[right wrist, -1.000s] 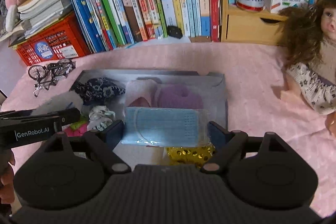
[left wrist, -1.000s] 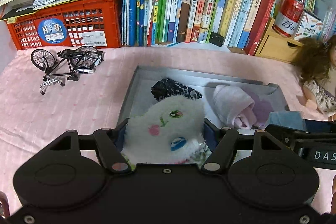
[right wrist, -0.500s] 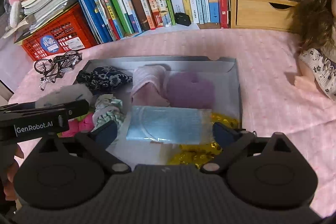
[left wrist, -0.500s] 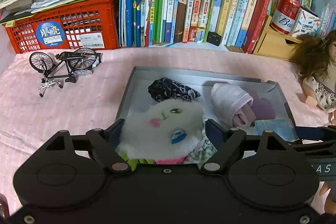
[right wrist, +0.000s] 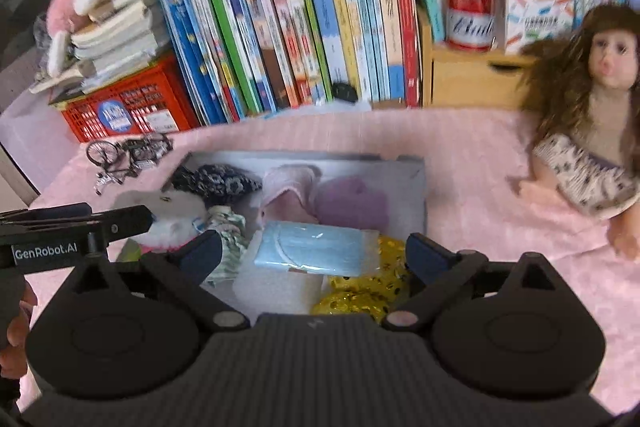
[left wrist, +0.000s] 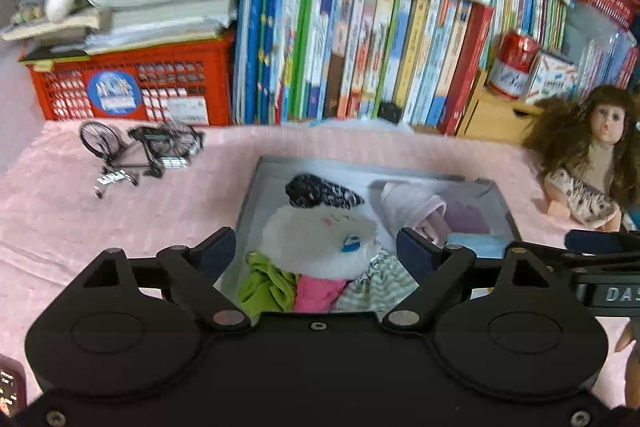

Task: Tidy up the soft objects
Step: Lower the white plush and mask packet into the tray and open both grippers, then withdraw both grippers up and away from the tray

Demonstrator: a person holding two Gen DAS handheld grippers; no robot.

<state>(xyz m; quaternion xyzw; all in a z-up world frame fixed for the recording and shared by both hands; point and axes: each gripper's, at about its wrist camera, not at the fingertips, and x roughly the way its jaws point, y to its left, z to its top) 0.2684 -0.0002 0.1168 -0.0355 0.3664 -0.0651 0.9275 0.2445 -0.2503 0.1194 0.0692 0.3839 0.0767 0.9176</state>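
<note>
Listing what we have at the release step: both items are set down in the grey tray (right wrist: 420, 187) on the pink cloth.

- Left gripper (left wrist: 316, 251): jaws have just been opening, now wide, gripping nothing. White plush toy (left wrist: 320, 239) lies between them but clear of both pads, at the tray's 7 o'clock corner, on green, pink and striped cloths.
- Right gripper (right wrist: 314, 251): jaws have just been opening, near full spread, empty. Packet of blue face masks (right wrist: 316, 247) rests loose at the tray's 5 o'clock side, over gold sequin fabric (right wrist: 372, 291).
- Already stowed: dark floral cloth (right wrist: 216, 179) at 11 o'clock, pink towel (right wrist: 292, 187) and purple cloth (right wrist: 352, 203) at 12 to 1.
- Outstanding, in our judgement: doll (right wrist: 580, 131) at 3 o'clock, outside the tray.
- Next: we lift both clear, then seek any remaining soft item.
</note>
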